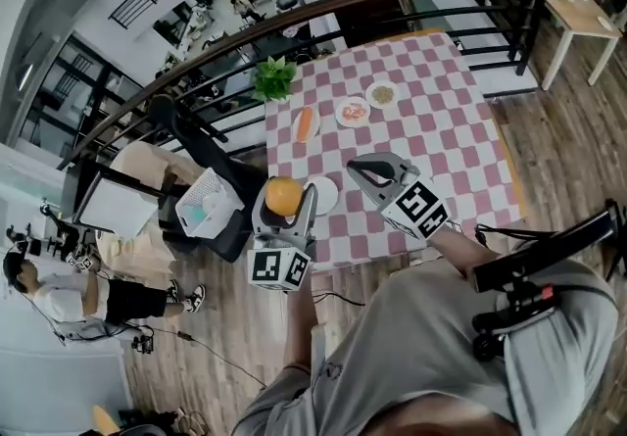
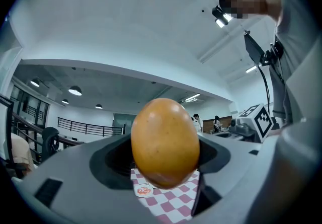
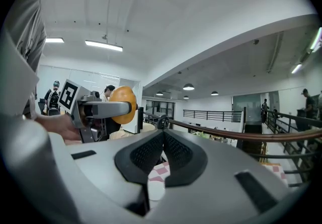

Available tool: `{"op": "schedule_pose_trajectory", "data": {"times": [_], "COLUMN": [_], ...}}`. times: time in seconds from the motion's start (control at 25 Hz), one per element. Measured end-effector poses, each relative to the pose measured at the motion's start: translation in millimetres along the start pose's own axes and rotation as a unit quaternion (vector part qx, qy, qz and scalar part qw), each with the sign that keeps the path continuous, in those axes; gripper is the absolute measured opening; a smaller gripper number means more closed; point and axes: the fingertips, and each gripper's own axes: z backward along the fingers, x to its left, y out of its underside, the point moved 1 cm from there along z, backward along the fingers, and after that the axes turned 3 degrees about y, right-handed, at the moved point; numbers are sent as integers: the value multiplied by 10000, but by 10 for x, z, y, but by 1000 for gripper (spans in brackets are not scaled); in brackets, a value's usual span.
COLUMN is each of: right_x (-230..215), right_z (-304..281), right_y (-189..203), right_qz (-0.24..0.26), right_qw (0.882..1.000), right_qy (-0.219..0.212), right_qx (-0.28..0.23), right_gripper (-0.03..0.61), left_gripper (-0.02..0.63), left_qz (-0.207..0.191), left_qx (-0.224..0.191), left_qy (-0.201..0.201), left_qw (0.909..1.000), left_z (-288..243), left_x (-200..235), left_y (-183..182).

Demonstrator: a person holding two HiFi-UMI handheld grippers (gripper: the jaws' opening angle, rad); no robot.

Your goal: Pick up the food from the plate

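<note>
Gripping what, on your left side? (Desk)

My left gripper (image 1: 290, 201) is clamped on the orange food (image 1: 284, 195). In the left gripper view the jaws press the piece from either side. It reads as egg-shaped there, with its long axis upright in that view, crosswise to the squeeze. From the head view it looks near round, so I cannot tell which end is which. It hangs in the air, clear of the checked table (image 1: 431, 130), over the table's near left corner. (Operator)

And the right? (Desk)

My right gripper (image 1: 358, 169) has its jaws pressed together with nothing between them. It sits over the table's near edge, with its tip turned toward the left gripper. (Operator)

Containers and contents? (Desk)

Three noted. A white plate (image 1: 328, 197) sits just beside the held piece, partly behind the left gripper, and its visible part is plain white. Farther off, a round plate (image 1: 339, 116) carries red food. A second plate (image 1: 369, 95) beside it carries something brownish that I cannot identify. Left of those lies a long orange piece (image 1: 305, 122), its long axis running away from me. Whether it rests on a dish or on the cloth, I cannot tell. A green plant (image 1: 274, 78) stands at the far left corner. (Operator)
</note>
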Motion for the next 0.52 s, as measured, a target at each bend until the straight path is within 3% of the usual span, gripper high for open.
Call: {"op": "schedule_pose_trajectory", "data": {"times": [0.52], "right_x": [-119], "right_z": [107], "right_y": [-58], "right_qz": [58], "right_qw": [9996], "right_qy": [279], "right_qx": [-26], "right_gripper": [15], "left_gripper": [341], "left_qz": [-89], "left_qx": [7], "left_qy": [203], "left_qw": [9998], "left_z": [-39], "left_x": [-76], "left_y": [90]}}
